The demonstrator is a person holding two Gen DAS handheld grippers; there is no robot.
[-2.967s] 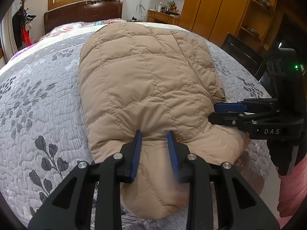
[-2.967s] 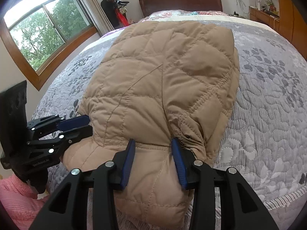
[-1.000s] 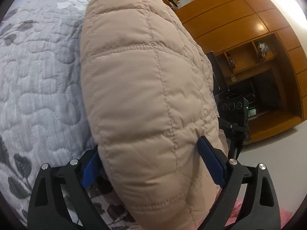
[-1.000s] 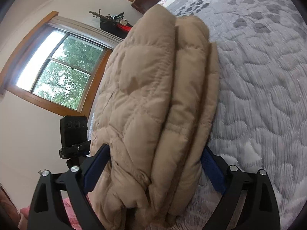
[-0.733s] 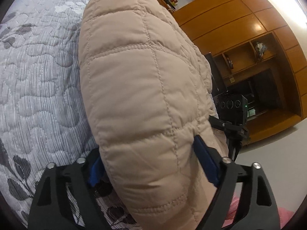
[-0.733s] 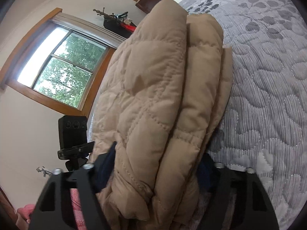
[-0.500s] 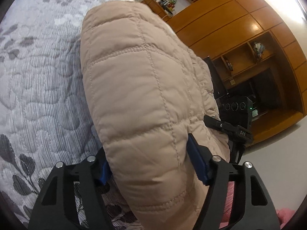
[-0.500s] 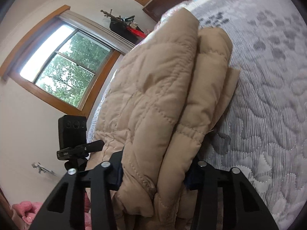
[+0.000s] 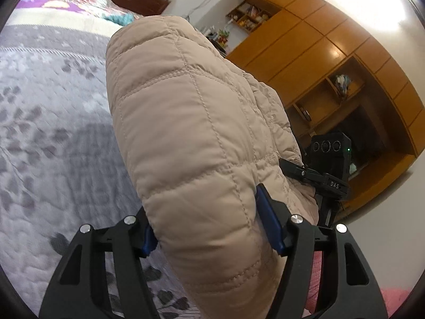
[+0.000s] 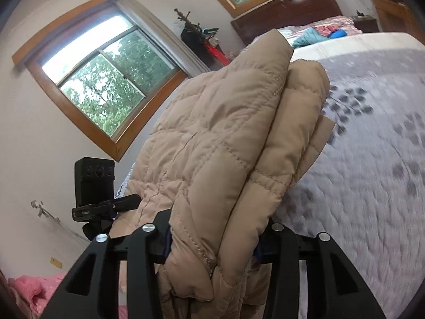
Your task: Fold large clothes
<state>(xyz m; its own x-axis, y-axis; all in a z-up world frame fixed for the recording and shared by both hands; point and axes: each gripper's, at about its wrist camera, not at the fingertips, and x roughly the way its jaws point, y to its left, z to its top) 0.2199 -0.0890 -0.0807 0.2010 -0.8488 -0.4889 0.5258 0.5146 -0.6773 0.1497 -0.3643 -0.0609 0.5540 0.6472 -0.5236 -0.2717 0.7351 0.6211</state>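
A beige quilted puffer jacket (image 9: 191, 138), folded into thick layers, is lifted off the grey floral bedspread (image 9: 47, 122). My left gripper (image 9: 209, 228) is shut on one near edge of the jacket, its blue pads pressing both sides. My right gripper (image 10: 212, 242) is shut on the other near edge of the jacket (image 10: 228, 138), gripping several stacked layers. Each gripper shows in the other's view: the right one in the left wrist view (image 9: 321, 175), the left one in the right wrist view (image 10: 103, 204). The jacket's far end hangs above the bed.
The bedspread (image 10: 372, 159) stretches ahead; colourful bedding lies by the dark headboard (image 10: 305, 8). Wooden wardrobes and shelves (image 9: 332, 74) stand to the right of the bed. A window (image 10: 106, 79) and a coat stand are to the left. A pink sleeve (image 10: 34, 292) shows below.
Both grippers have closed tighter on the jacket's near edge and raised it off the bed; the views tilted up, showing more of the room.
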